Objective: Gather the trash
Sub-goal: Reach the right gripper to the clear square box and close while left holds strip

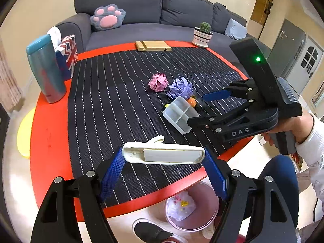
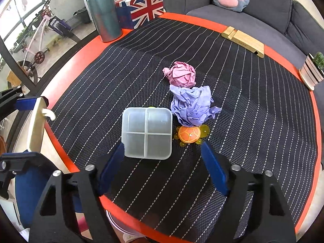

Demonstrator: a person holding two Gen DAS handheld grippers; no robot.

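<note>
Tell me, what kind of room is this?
Most likely a home living room: a grey sofa with a paw-shaped cushion stands behind a round red table, and a small potted cactus sits at the table's edge.

Pink paper ball, lilac paper wad, orange turtle

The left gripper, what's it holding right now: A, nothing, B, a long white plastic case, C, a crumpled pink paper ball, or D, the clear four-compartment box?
B: in the left wrist view the left gripper has its blue pads pressed against both ends of the long white plastic case, while the clear four-compartment box lies on the mat.
</note>
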